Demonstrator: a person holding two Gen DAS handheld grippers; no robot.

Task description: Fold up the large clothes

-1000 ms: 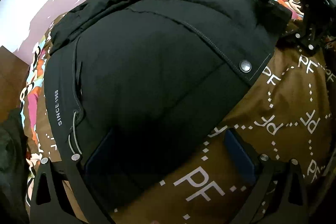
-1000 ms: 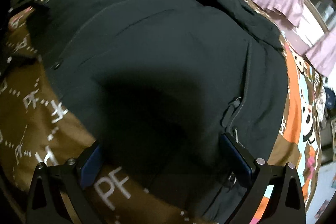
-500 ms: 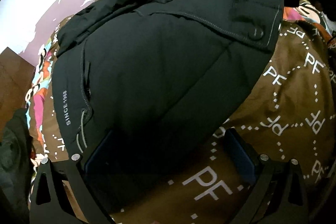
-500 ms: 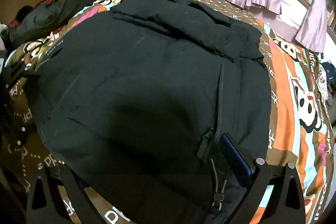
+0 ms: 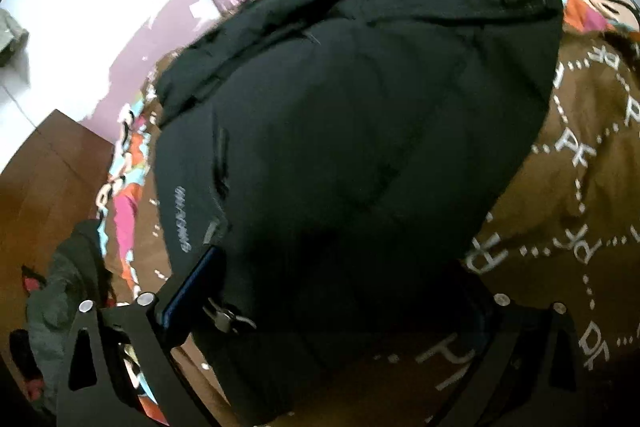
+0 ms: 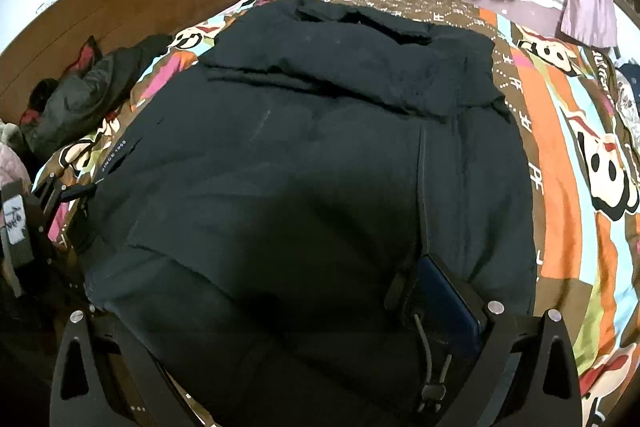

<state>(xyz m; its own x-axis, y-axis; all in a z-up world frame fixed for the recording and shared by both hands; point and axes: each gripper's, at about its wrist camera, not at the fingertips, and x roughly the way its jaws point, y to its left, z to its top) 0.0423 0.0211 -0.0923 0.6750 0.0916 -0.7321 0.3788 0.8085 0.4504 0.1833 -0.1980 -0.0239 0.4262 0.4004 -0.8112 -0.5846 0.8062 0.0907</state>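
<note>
Two grippers straddle the near hem of the black padded jacket [image 6: 312, 163], which lies flat on the bed [image 6: 568, 195], long axis running away toward the collar. Left gripper [image 5: 332, 303]: jaws wide, just closing slightly, fabric between. Right gripper [image 6: 276, 311]: jaws wide, hem between; grip unconfirmed.

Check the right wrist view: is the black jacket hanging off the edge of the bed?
No, the black jacket lies spread on the patterned bedspread, which shows past its far and right edges.

The black jacket [image 6: 320, 147] lies spread on the patterned bed [image 6: 560, 147]; the right claw [image 6: 280, 327] straddles its hem, apparently gripping it.
</note>
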